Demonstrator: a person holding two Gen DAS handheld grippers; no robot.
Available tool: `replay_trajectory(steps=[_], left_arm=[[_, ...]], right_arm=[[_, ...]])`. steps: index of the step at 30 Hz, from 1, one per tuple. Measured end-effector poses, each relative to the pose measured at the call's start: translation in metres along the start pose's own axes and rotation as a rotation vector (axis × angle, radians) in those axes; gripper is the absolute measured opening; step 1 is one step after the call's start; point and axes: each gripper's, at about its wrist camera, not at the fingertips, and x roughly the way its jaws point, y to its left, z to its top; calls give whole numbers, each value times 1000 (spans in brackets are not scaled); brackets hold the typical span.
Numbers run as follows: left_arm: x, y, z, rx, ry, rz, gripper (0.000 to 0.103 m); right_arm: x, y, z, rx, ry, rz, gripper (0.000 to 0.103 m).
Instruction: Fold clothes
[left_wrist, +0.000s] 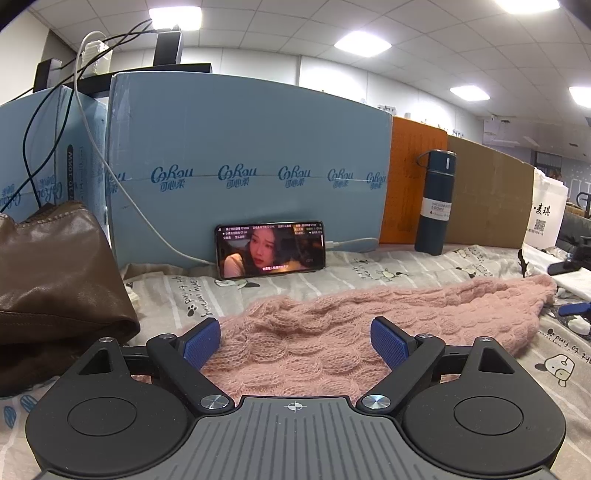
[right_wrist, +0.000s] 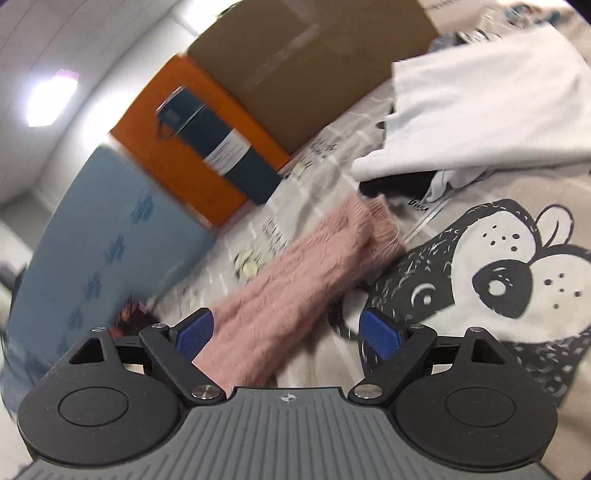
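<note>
Left gripper (left_wrist: 295, 341) and right gripper (right_wrist: 288, 334) both spread over pink sweater (left_wrist: 332, 332), beside capped flask (left_wrist: 435, 203)

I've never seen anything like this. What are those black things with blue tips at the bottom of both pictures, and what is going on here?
Those are two hand-held grippers; a person carries one in each hand, and each has a camera looking forward along its jaws. One picture comes from the left gripper, the other from the right gripper, which is tilted and blurred. Both stand open and hold nothing. In front of them a pink knitted sweater lies on a cartoon-printed bedsheet; it is meant to be folded. A white garment lies further off. Behind stand a phone playing a video, a dark blue flask, a brown leather bag and cardboard boxes.
</note>
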Motion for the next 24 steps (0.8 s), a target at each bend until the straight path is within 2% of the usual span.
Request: replay_trajectory(steps=[3, 10, 11, 12, 13, 15, 16, 18, 21, 24], left_arm=[[0, 1, 0, -3, 2, -1, 91], [1, 2, 0, -10, 1, -2, 91], [0, 2, 0, -13, -4, -2, 91], [0, 2, 0, -16, -7, -1, 91], [-1, 3, 0, -19, -10, 0, 91], [-1, 3, 0, -24, -12, 2, 91], [-1, 4, 0, -25, -12, 3, 91], [-1, 4, 1, -27, -15, 2, 91], [-2, 5, 1, -32, -21, 2, 91], [-3, 6, 1, -38, -26, 4, 91]], right_arm=[[14, -1, 6, 38, -45, -58, 87], [27, -3, 9, 91, -181, -95, 84], [28, -2, 7, 72, -199, -108, 80], [29, -1, 5, 48, -217, -122, 70], [31, -1, 2, 23, -229, -141, 53], [33, -2, -2, -14, -244, -162, 33], [33, -2, -3, -25, -248, -161, 27], [29, -2, -6, -49, -274, -141, 21], [14, 4, -10, -87, -350, -66, 18], [-6, 10, -11, -78, -379, 30, 17]])
